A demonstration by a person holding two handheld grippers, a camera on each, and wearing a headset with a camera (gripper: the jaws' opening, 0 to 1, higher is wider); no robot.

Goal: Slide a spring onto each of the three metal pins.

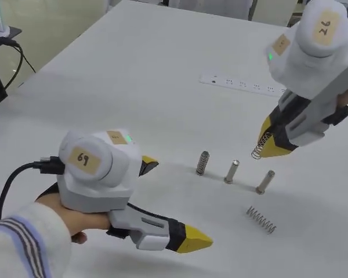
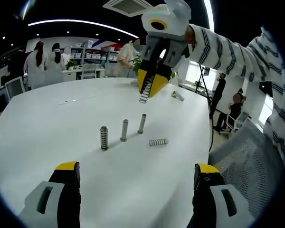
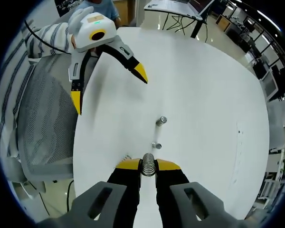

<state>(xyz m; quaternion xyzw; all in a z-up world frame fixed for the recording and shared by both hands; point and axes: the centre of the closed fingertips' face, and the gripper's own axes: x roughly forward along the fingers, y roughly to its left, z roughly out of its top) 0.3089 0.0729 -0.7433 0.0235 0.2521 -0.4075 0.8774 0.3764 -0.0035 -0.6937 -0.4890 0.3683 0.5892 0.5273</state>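
Observation:
Three metal pins stand in a row on the white table [image 1: 133, 87]. The left pin [image 1: 203, 163] [image 2: 104, 137] wears a spring. The middle pin [image 1: 232, 171] [image 2: 124, 130] and the right pin [image 1: 265, 181] [image 2: 142, 123] are bare. A loose spring [image 1: 261, 220] [image 2: 158, 142] lies flat in front of them. My right gripper [image 1: 268, 147] [image 2: 149, 88] [image 3: 148, 165] hangs above the right pin, shut on another spring [image 1: 258, 147] [image 2: 143, 97] [image 3: 148, 167] that hangs down from its tips. Two pin tops [image 3: 161, 120] [image 3: 156, 145] show beyond it. My left gripper [image 1: 174, 200] [image 2: 137, 167] [image 3: 109, 88] is open and holds nothing, near the front edge, left of the pins.
A white power strip [image 1: 243, 84] [image 2: 76, 99] lies on the table behind the pins. A grey mesh chair [image 3: 42, 123] stands beside the table's near edge. Several people stand far behind the table in the left gripper view.

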